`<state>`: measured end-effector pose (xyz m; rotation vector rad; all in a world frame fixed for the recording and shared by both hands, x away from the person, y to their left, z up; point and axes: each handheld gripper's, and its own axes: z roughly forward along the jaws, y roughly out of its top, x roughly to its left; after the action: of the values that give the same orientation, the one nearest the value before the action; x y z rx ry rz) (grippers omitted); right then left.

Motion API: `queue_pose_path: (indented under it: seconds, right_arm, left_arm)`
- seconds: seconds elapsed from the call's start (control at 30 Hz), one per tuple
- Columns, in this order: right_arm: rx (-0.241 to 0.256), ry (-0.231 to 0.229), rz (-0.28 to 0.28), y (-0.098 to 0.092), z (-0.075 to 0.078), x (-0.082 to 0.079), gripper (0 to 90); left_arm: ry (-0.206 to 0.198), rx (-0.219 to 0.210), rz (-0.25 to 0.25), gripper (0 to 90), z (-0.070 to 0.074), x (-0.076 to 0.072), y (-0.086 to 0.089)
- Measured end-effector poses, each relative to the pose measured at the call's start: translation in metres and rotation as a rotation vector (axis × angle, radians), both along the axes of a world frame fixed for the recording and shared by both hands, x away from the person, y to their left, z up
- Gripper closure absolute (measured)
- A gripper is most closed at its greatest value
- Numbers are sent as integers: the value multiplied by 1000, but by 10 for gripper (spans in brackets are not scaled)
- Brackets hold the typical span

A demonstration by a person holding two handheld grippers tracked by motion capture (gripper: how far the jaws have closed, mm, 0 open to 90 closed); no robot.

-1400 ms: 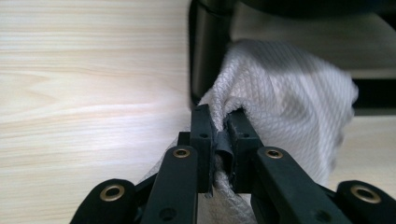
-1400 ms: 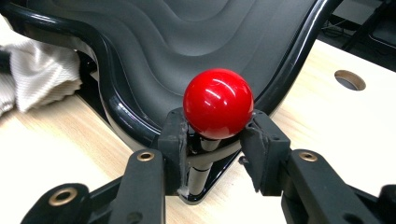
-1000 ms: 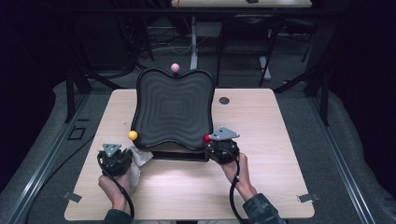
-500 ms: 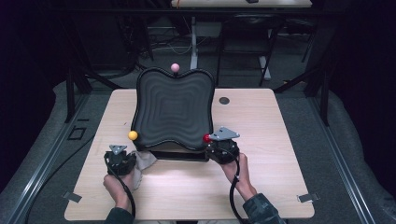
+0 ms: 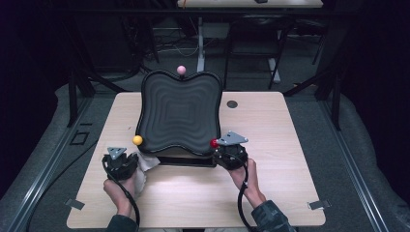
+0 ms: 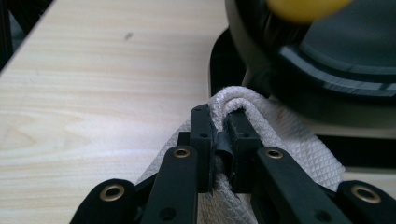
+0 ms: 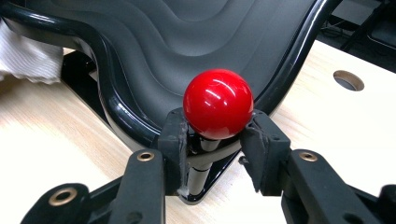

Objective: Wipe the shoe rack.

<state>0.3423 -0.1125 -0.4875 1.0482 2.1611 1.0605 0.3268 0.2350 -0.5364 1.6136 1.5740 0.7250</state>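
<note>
I count one black wavy tray [image 5: 180, 113] on my worktop [image 5: 290, 159], tilted up on a dark base, and three ball knobs on its rim: one pink [image 5: 181, 70] at the far edge, one yellow [image 5: 138, 140] at the near left corner, one red [image 5: 214, 143] at the near right corner. There is one white cloth [image 6: 299, 140] and one round hole [image 5: 232, 104] in the worktop just past the tray's far right corner.

My left tongs [image 6: 223, 140] are pinched narrow on a fold of the white cloth, which humps up over the jaw tips. The cloth lies just beside the tray's near left corner, under the yellow knob, and trails back toward my left hand [image 5: 118, 191].

My right tongs [image 7: 217, 135] sit around the stem under the red knob, one jaw on each side; the jaws look closed in on it, the ball resting just above them.

Both hands are near the front edge of the worktop. The right side of the worktop, from the tray out to the right edge, is bare wood, and so is the strip along the left edge and the front edge between my forearms. The far edge behind the tray is close to a dark frame.
</note>
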Motion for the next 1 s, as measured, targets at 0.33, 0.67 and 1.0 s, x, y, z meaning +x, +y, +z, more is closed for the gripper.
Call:
queue_pose_path:
  seconds: [0.33,0.67,1.0]
  right_arm:
    - [2,1,3,0,0,0,622]
    - [4,2,1,-1,0,0,622]
    - [6,2,11,0,0,1,622]
  left_arm:
    - [-48,-8,-21,830,15,-14,-3]
    - [-44,-1,-93,833,22,-21,-15]
    - [-60,6,-162,832,27,-25,-35]
